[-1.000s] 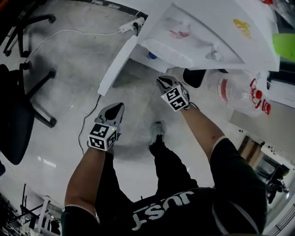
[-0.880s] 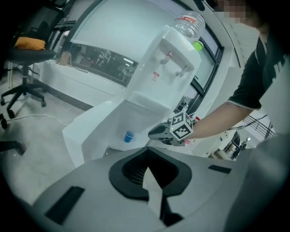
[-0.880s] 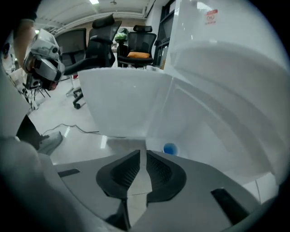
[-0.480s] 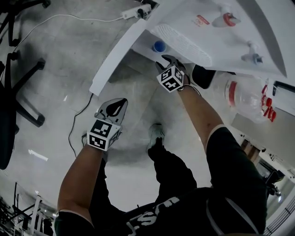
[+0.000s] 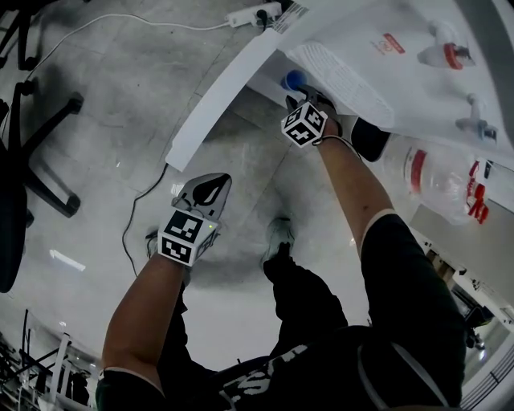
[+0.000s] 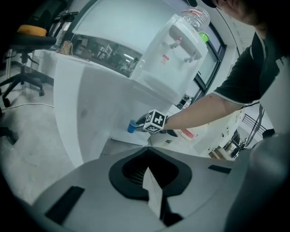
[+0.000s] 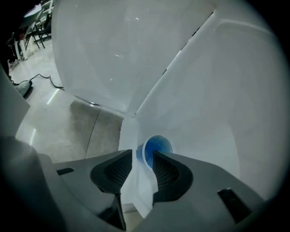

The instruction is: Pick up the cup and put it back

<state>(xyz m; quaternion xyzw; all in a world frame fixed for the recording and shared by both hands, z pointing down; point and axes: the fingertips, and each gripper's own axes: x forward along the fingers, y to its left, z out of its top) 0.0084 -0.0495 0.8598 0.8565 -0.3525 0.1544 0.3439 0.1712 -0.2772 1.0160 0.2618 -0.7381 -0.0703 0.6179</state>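
Note:
A small blue cup (image 5: 293, 79) stands on a white ledge at the foot of the water dispenser (image 5: 385, 56). It also shows in the left gripper view as the cup (image 6: 132, 126), with my right gripper (image 6: 140, 121) beside it. My right gripper (image 5: 309, 98) reaches down under the dispenser; its jaws have just been opening. In the right gripper view the cup (image 7: 158, 147) sits just past the tips of my right gripper (image 7: 142, 156), untouched by the pads. My left gripper (image 5: 221, 178) hangs shut and empty over the floor, as the left gripper (image 6: 147, 152) view confirms.
A long white panel (image 5: 225, 96) leans beside the dispenser. A clear bottle with a red label (image 5: 434, 172) lies at the right. An office chair (image 5: 24, 120) stands at the left, with a power strip (image 5: 253, 14) and a cable (image 5: 136, 217) on the grey floor.
My right gripper has moved forward and down under the dispenser to the blue cup, and its jaws have opened. My left gripper has sunk a little.

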